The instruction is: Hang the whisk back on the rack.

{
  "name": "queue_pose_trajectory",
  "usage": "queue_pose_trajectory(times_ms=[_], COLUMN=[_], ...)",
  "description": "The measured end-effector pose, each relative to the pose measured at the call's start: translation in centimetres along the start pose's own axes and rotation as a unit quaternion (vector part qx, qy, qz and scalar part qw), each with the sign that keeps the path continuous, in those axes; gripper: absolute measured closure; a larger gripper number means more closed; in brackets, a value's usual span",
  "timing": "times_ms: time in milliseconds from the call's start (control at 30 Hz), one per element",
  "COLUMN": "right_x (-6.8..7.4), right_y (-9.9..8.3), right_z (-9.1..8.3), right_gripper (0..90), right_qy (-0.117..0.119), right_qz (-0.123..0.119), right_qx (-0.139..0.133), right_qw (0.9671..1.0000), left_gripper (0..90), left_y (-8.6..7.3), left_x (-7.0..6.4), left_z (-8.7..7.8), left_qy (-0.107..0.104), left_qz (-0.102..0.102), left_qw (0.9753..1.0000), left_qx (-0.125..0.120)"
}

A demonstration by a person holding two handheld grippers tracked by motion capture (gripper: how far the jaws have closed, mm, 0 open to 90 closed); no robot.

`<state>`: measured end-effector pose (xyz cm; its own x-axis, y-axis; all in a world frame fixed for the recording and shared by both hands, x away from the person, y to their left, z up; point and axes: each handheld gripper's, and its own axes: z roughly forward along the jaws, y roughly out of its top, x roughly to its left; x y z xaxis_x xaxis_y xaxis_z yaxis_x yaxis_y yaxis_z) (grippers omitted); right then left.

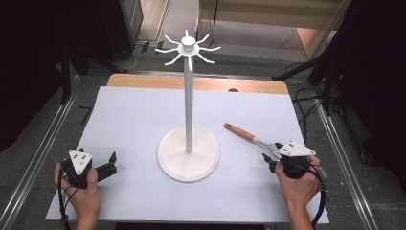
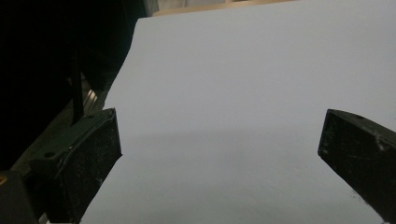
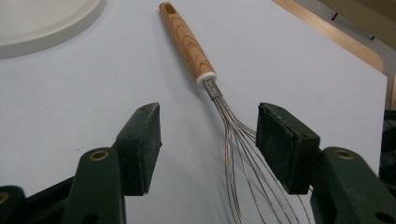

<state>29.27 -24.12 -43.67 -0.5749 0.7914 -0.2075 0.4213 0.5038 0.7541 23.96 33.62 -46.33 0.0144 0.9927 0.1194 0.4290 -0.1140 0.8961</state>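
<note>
One whisk (image 3: 219, 116) lies flat on the white table cover (image 1: 134, 124), right of the middle and towards the person's near edge. Its handle is turned wood with a clear grain, tapering to a rounded end pierced by a small slot, and a pale ring caps the other end where a short metal collar gathers the thin steel wires. No brand mark, label or lettering can be read on it or on anything else in view. In the high view the handle points up and to the left, towards the stand (image 1: 188, 152), while the wire loops run down and to the right.

Seen along the right gripper (image 3: 208, 128), the wires pass between its two black jaws; the jaws stand apart with a gap on each side, touching neither wire nor handle, so this gripper holds nothing. The wooden handle lies wholly beyond the jaw tips.

At the near left corner of the cover, the left gripper (image 1: 106, 163) rests well apart from the whisk, jaws spread wide over bare cover with nothing between them.

Between the two stands the white stand, a round flat base, a slim upright pole and a crown of curved hooks (image 1: 188, 49).
</note>
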Motion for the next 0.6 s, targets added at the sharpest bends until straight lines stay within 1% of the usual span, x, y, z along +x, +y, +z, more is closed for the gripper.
queue_pose_trajectory(times_ms=[133, 167, 333, 467, 500, 600], right_x=[-0.4, -0.4, -0.7, -1.0, -1.1, -1.3], right_y=[0.5, 0.6, 1.3, 1.8, 2.0, 2.5], right_z=[0.3, 0.4, 0.8, 1.1, 1.2, 1.6], right_gripper=[42.0, 42.0, 42.7, 43.6, 43.6, 44.0], right_qy=[0.001, 0.005, 0.008, 0.020, 0.022, 0.030], right_qz=[-0.007, -0.005, -0.027, -0.038, -0.036, -0.046], right_qx=[0.010, 0.013, 0.038, 0.046, 0.052, 0.066], right_qw=[0.9999, 0.9999, 0.9989, 0.9980, 0.9978, 0.9963], left_gripper=[0.0, 0.0, 0.0, 0.0, 0.0, 0.0], left_y=[0.0, 0.0, 0.0, 0.0, 0.0, 0.0], left_x=[0.0, -0.1, -0.1, -0.1, -0.2, -0.2], left_z=[0.0, 0.0, 0.0, 0.0, 0.0, 0.1], left_qy=[0.000, 0.001, 0.002, 0.002, 0.003, 0.002], left_qz=[-0.001, -0.001, 0.002, 0.005, 0.005, 0.006], left_qw=[1.0000, 1.0000, 1.0000, 1.0000, 1.0000, 1.0000], left_qx=[0.000, 0.000, 0.000, 0.001, 0.002, 0.000])
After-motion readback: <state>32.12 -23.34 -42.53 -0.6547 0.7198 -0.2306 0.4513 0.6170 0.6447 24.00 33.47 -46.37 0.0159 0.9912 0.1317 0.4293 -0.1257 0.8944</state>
